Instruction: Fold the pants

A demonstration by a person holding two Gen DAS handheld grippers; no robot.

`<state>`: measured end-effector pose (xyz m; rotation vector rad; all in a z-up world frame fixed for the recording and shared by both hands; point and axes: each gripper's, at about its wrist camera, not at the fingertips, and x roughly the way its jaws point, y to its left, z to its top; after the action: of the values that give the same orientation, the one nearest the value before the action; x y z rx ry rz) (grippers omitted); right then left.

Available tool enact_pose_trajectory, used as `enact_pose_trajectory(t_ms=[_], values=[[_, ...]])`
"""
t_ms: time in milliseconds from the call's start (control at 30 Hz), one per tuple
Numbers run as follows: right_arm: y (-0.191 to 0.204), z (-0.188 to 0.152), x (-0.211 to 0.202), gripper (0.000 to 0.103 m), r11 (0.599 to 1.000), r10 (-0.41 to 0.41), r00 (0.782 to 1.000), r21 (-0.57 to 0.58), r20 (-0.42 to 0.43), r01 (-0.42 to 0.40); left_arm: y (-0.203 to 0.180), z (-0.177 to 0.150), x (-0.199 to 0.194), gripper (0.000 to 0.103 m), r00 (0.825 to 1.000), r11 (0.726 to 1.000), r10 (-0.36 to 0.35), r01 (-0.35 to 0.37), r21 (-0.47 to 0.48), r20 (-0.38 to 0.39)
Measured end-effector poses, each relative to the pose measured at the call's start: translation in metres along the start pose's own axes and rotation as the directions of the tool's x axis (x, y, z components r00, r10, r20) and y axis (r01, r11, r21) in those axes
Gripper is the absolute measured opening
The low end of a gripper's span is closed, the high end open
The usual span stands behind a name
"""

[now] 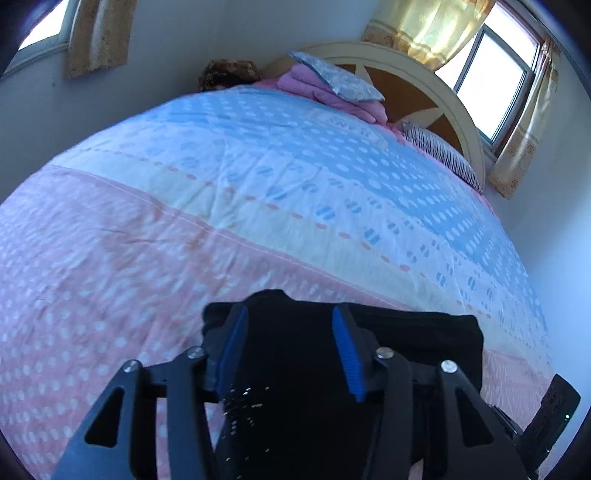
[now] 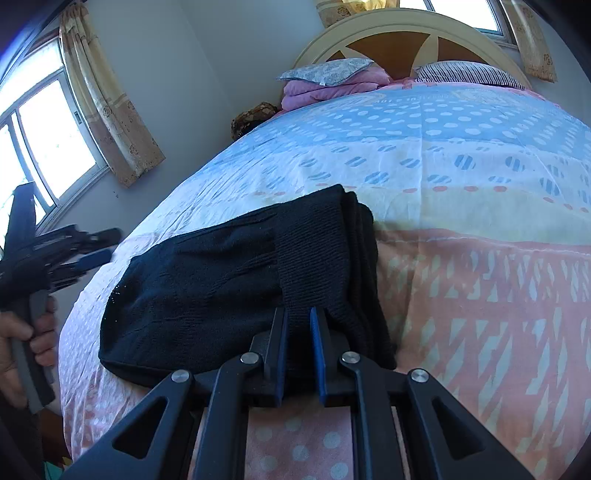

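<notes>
Black knit pants, folded into a thick bundle, lie on the near part of the bed. My right gripper is shut on the ribbed edge at the bundle's near side, with fabric pinched between its blue pads. A hand holds my left gripper off the bundle's left end, apart from the cloth. In the left wrist view the left gripper stands open above the pants. Its pads are spread and press on nothing.
The bedspread is pink, cream and blue with dots. A folded pink blanket with a grey pillow and a striped pillow lie by the round headboard. Curtained windows flank the bed; a brown object sits by the wall.
</notes>
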<state>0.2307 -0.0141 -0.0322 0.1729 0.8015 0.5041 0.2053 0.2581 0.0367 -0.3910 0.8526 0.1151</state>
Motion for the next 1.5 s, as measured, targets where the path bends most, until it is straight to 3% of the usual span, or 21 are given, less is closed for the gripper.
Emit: enact_pose_trajectory(t_ms=[100, 200, 300, 367, 400, 533, 667, 767, 867, 967, 1033, 1133, 1267, 1400, 1467, 1500], values=[[0.001, 0.000, 0.000, 0.012, 1.000, 0.004, 1.000, 0.003, 0.001, -0.004, 0.010, -0.003, 0.046, 0.034, 0.987, 0.993, 0.114, -0.117, -0.013, -0.110], [0.001, -0.001, 0.000, 0.012, 1.000, 0.008, 1.000, -0.002, 0.000, -0.008, 0.026, 0.004, 0.057, 0.035, 0.991, 0.994, 0.104, -0.106, -0.019, -0.086], [0.001, -0.001, 0.000, 0.012, 1.000, 0.009, 1.000, -0.003, 0.000, -0.009, 0.040, 0.018, 0.065, 0.036, 0.967, 0.975, 0.219, -0.222, -0.012, -0.128], [-0.002, -0.001, 0.000, 0.012, 1.000, 0.017, 1.000, 0.008, 0.002, -0.017, 0.053, 0.021, 0.047, 0.037, 0.978, 0.983, 0.164, -0.174, -0.064, -0.131], [-0.003, -0.001, 0.000, 0.012, 1.000, 0.022, 1.000, 0.013, 0.003, -0.022, 0.058, 0.020, 0.028, 0.039, 0.983, 0.983, 0.160, -0.168, -0.077, -0.094], [-0.007, -0.001, 0.000, 0.012, 0.999, 0.044, 0.999, 0.031, 0.006, -0.044, 0.045, -0.006, -0.028, 0.050, 0.977, 0.977, 0.210, -0.211, 0.017, 0.033], [-0.009, -0.001, 0.000, 0.012, 0.997, 0.058, 0.998, 0.044, 0.008, -0.058, 0.037, -0.048, -0.037, 0.050, 0.987, 0.987, 0.163, -0.163, 0.012, -0.011], [-0.008, -0.001, 0.000, 0.012, 0.998, 0.053, 0.999, 0.040, 0.008, -0.053, 0.043, -0.076, -0.014, 0.054, 0.970, 0.973, 0.224, -0.228, -0.027, -0.094], [-0.007, -0.002, -0.001, 0.012, 0.998, 0.051, 0.999, 0.036, 0.007, -0.051, 0.046, -0.080, -0.009, 0.054, 0.971, 0.968, 0.236, -0.239, -0.072, -0.051], [-0.007, -0.002, -0.001, 0.012, 0.998, 0.053, 0.999, 0.041, 0.008, -0.053, 0.058, -0.076, -0.016, 0.054, 0.965, 0.943, 0.244, -0.260, -0.209, -0.099], [-0.007, -0.002, -0.001, 0.012, 0.997, 0.058, 0.998, 0.047, 0.008, -0.058, 0.058, -0.082, -0.023, 0.054, 0.946, 0.915, 0.304, -0.322, -0.244, -0.111], [-0.004, -0.002, 0.000, 0.013, 0.998, 0.045, 0.999, 0.037, 0.007, -0.045, 0.045, -0.096, -0.027, 0.068, 0.925, 0.910, 0.370, -0.379, -0.169, -0.082], [0.005, 0.000, 0.001, 0.015, 1.000, 0.008, 1.000, 0.000, -0.003, -0.008, 0.037, -0.106, -0.046, 0.070, 0.938, 0.924, 0.341, -0.346, -0.164, -0.060], [0.018, 0.004, -0.018, 0.015, 0.999, -0.039, 0.999, 0.022, -0.010, 0.039, 0.011, -0.114, -0.061, 0.070, 0.937, 0.936, 0.349, -0.348, -0.047, 0.020], [0.020, -0.002, -0.034, 0.020, 0.996, 0.005, 1.000, 0.085, 0.019, -0.007, 0.004, -0.120, -0.065, 0.071, 0.943, 0.944, 0.331, -0.330, -0.022, 0.035], [0.025, -0.008, -0.043, 0.032, 0.994, 0.030, 0.999, 0.105, 0.018, -0.031, 0.002, -0.123, -0.067, 0.071, 0.948, 0.948, 0.317, -0.317, -0.015, 0.037]])
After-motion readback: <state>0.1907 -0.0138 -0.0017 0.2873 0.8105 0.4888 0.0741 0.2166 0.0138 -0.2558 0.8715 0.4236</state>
